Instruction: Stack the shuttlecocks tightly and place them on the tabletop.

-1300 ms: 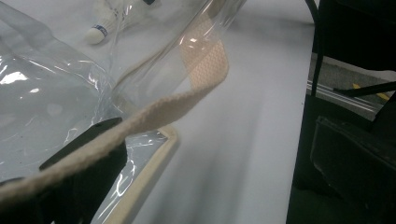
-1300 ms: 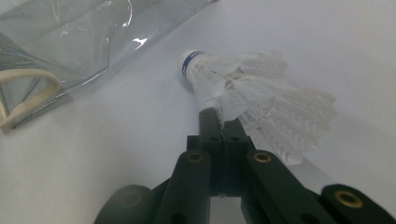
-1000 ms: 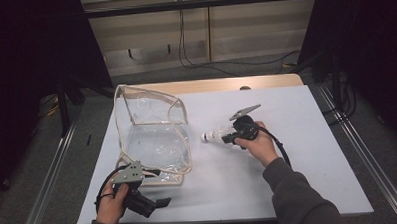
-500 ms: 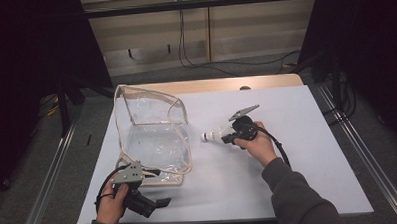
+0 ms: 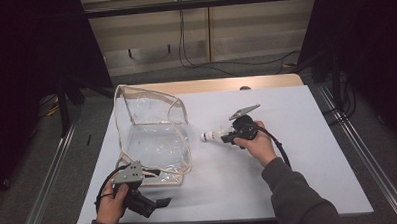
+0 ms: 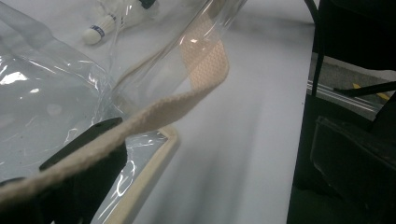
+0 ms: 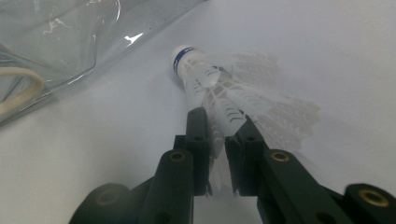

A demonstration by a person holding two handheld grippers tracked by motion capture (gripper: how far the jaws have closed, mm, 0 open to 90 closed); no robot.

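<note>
The right gripper [image 7: 218,140], jaws just eased yet pinching a white shuttlecock [image 7: 224,93] by its feathers on the white table [image 5: 312,118], extends from a sleeved forearm angled inward toward the clear plastic bag [image 5: 155,138], whose strap the left gripper [image 5: 154,203] clamps.

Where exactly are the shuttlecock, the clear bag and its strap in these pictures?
shuttlecock [image 7: 187,65]: right gripper view, on its white cork tip with the blue band.
bag [image 5: 155,143]: high view, on its clear side panel.
strap [image 6: 154,114]: left gripper view, on the cream webbing crossing the picture.
</note>
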